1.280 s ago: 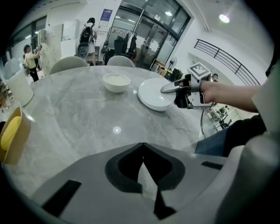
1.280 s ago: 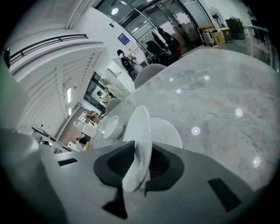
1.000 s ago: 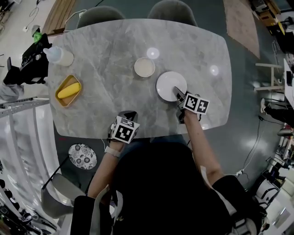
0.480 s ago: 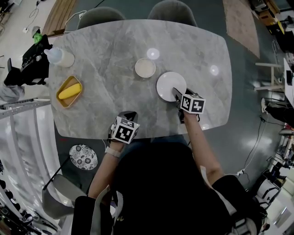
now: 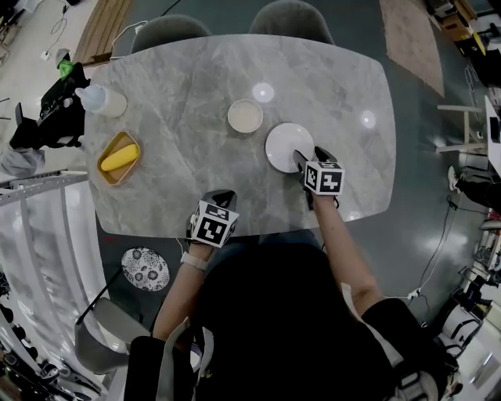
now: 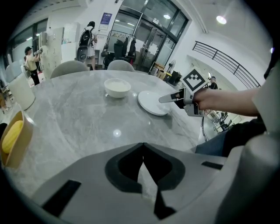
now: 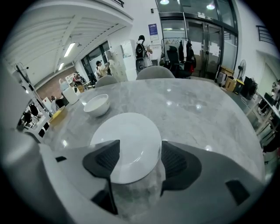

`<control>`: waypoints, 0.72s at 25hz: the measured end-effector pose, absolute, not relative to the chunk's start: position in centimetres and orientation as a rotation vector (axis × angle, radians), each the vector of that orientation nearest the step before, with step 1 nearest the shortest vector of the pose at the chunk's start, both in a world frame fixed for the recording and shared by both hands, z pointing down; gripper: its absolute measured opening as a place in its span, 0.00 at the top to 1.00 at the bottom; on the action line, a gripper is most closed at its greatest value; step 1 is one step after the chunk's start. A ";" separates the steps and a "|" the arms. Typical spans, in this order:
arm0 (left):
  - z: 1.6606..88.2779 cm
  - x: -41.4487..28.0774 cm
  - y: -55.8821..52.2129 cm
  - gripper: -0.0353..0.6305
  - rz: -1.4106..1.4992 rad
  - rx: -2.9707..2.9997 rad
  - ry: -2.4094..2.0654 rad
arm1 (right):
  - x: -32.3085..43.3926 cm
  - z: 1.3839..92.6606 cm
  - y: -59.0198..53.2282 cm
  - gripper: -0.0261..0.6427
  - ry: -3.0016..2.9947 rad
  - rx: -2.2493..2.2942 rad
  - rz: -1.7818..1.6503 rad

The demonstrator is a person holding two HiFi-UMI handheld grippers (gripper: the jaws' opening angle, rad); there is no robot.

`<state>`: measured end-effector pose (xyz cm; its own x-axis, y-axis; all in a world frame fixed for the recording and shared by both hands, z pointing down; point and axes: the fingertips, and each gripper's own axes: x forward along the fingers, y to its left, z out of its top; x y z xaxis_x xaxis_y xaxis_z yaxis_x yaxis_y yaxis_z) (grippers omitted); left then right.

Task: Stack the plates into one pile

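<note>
Grey marble-patterned table [image 5: 180, 78], rounded corners: one. Carries four items.

Flat round white plate [image 5: 283, 145]: one. Lies on the surface's right half, closer to the near edge. Near rim covered in the head view by the right gripper.

Round white bowl [image 5: 246, 116]: one. Stands just beside the plate on its far-left side, not touching.

Tan oval dish [image 5: 109, 174]: one, by the left edge. Holds one yellow lump [image 5: 119, 155], hard to identify.

Pale squat bottle [image 5: 102, 99]: one, at the far left corner.

Grey chairs [image 5: 291, 17]: two, along the far edge, partly cut off by the frame's top.

Black-and-white patterned disc [image 5: 145, 269]: one, off the table beyond the near edge. Support not discernible.

Right gripper [image 7: 138, 159]: jaws opening, wide, the plate's near rim between them, not clamped.

Left gripper [image 6: 142, 151]: at the near edge, jaws pressed together, nothing between.

Marker cubes [image 5: 323, 177]: two, bearing black-and-white square patterns.

Blue wall sign [image 7: 152, 31]: one, print too small to read.
</note>
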<state>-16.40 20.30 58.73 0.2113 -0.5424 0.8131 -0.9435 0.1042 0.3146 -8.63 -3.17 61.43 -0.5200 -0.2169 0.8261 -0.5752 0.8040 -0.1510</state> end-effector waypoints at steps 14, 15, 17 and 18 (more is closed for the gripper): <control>57.0 -16.2 16.6 0.93 0.532 1.573 -1.530 | -7.2 58.0 -2.7 0.54 -2.224 0.480 0.585; 56.7 -16.0 16.1 0.93 0.526 1.577 -1.533 | -7.1 57.4 -2.7 0.54 -2.241 0.469 0.599; 55.9 -15.5 14.7 0.93 0.501 1.588 -1.538 | -6.6 56.3 -3.0 0.55 -2.274 0.451 0.611; 55.4 -15.3 13.9 0.93 0.487 1.596 -1.544 | -6.3 55.7 -3.2 0.57 -2.289 0.444 0.610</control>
<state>-15.29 13.88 55.41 0.1649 -0.6213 0.7661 -0.9484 0.1133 0.2960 -6.34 -3.20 55.69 -0.6852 -0.1366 0.7154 -0.4744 0.8290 -0.2962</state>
